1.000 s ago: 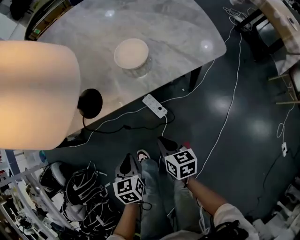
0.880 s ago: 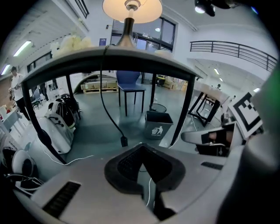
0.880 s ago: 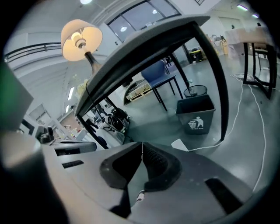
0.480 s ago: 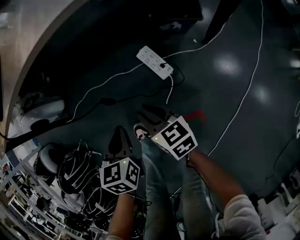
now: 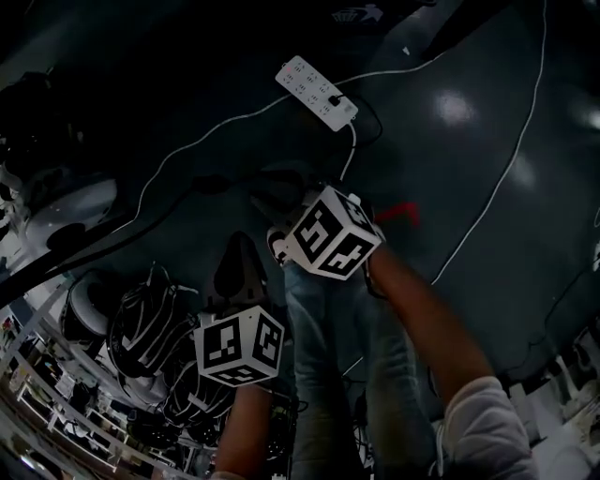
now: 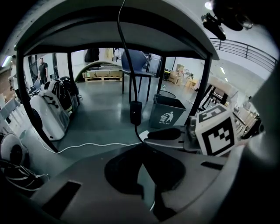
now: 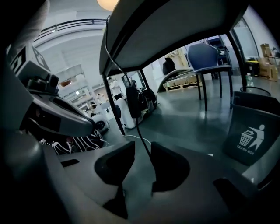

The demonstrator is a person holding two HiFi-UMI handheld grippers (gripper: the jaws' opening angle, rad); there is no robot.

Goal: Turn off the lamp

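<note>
In the head view I am looking steeply down at a dark floor (image 5: 487,187). My 2 forearms are reaching forward and down past my legs. The left gripper (image 5: 238,246) is pointing down at the floor beside some striped bags (image 5: 141,342), with its marker cube facing up. The right gripper (image 5: 281,199) is sitting further ahead with its cube rolled sideways, not far from a white power strip (image 5: 317,92).

In the left gripper view the 2 jaws are closed tip to tip and gripping nothing. Ahead of them a black cord switch (image 6: 135,113) is hanging under the table (image 6: 118,33), in front of a trash bin (image 6: 168,114). The right gripper is coming in from the right, just beside the cord (image 6: 137,130) below the switch.

In the right gripper view the jaws have just been opening and are standing well apart. The black cord is running down through the gap, and neither pad is pressing on it. The switch is hanging just above the jaws. The lamp (image 7: 109,3) is showing only as a glowing shade at the top edge, above the table.
</note>
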